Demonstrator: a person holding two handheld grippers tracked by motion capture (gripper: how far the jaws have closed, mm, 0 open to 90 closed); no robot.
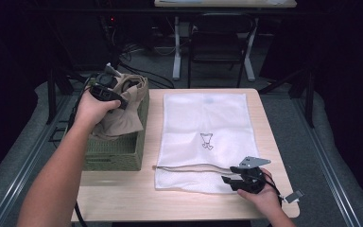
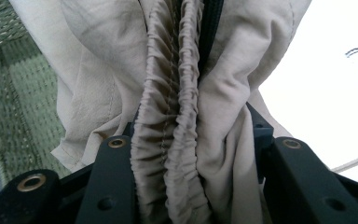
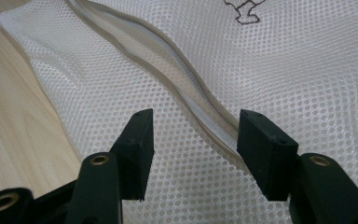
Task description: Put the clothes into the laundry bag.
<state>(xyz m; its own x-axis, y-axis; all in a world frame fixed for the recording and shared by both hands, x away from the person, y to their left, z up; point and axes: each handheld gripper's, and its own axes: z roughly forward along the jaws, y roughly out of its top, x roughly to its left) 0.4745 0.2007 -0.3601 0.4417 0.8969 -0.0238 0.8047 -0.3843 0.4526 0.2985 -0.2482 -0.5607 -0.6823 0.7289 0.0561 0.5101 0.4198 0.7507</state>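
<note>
1. High view. Left gripper [image 1: 108,90]: largely covered by the person's left hand [image 1: 92,108], held over the green woven basket [image 1: 116,153] at the table's left edge; its jaws are buried in the beige garment [image 1: 125,118], so their state cannot be read here. The garment is bunched, partly lifted out of the basket, its lower part inside. White mesh laundry bag [image 1: 203,137]: flat on the wooden table [image 1: 123,194], just right of the basket, small dark emblem [image 1: 207,141] near its middle, too small to make out. Right gripper [image 1: 231,176]: at the bag's near right corner, beside the zipper [image 1: 189,166]; right hand [image 1: 260,194] partly cut off by the frame's bottom.

2. Left gripper view. Jaws clamped on the garment [image 2: 177,116], its gathered elastic band pinched between them; the jaw tips are hidden by cloth. Basket weave [image 2: 9,84] behind at left; bag [image 2: 321,74] at right, overexposed.

3. Right gripper view. Jaws spread apart, holding nothing, over the mesh bag [image 3: 284,70]. The zipper [image 3: 177,70], partly undone, runs diagonally and passes between the fingers [image 3: 137,149], nearer the right one. Table [image 3: 18,116] at left.
</note>
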